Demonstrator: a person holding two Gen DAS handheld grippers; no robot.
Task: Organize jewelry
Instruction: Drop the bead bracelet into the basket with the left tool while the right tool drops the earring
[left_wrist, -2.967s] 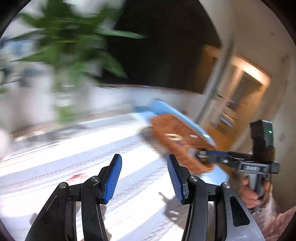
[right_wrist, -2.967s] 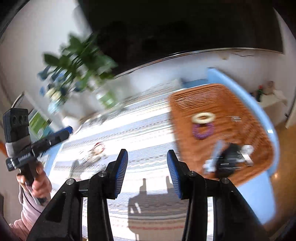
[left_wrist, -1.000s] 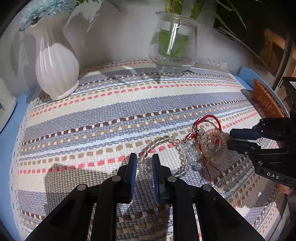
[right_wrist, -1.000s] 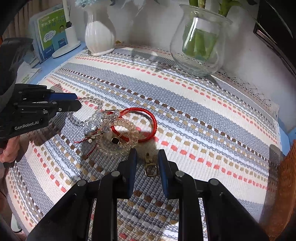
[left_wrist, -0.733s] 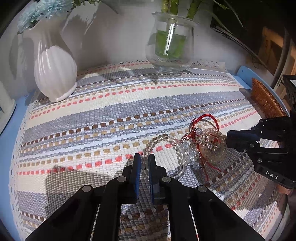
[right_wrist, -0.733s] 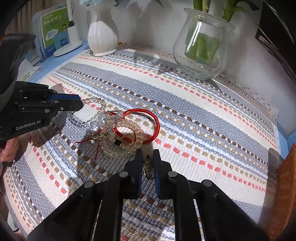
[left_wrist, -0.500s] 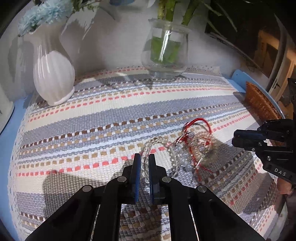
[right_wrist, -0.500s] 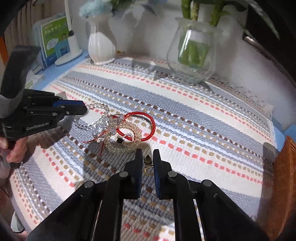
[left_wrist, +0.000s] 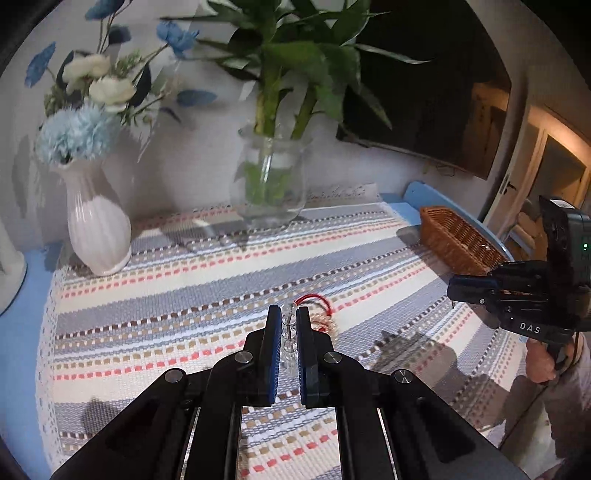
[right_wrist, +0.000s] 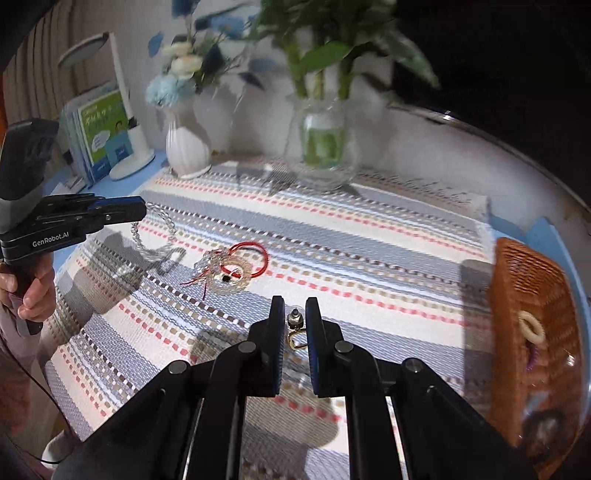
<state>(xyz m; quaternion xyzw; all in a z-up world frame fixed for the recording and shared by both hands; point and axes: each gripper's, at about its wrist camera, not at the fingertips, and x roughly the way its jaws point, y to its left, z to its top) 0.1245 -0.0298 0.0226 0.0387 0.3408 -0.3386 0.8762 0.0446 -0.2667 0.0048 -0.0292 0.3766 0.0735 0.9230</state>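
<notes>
Since the preceding frames both claws have risen from the striped mat (left_wrist: 184, 280), each lifting a piece clear of the weave. The left claw (left_wrist: 288, 332) is clamped nearly closed on a clear bead bracelet (right_wrist: 155, 236), whose loop hangs below the pads above the mat and casts a shadow there. The right claw (right_wrist: 295, 325) is likewise pinched nearly closed on a small gold-looped earring (right_wrist: 295, 328), held just above the mat. The remaining jewelry pile (right_wrist: 231, 267), a red cord bracelet tangled with pale bead bracelets, lies on the mat between the two claws, apart from both. The wicker basket (right_wrist: 532, 317) sits at the mat's right edge on the blue table (right_wrist: 546, 229), with a cream ring (right_wrist: 532, 328) and a purple piece inside. A wide band of bare mat separates pile and basket. Along the far edge stand a white vase (left_wrist: 98, 229) and a glass vase (left_wrist: 271, 192), both well apart from the claws. A hand (right_wrist: 26, 291) grips the left handle.
</notes>
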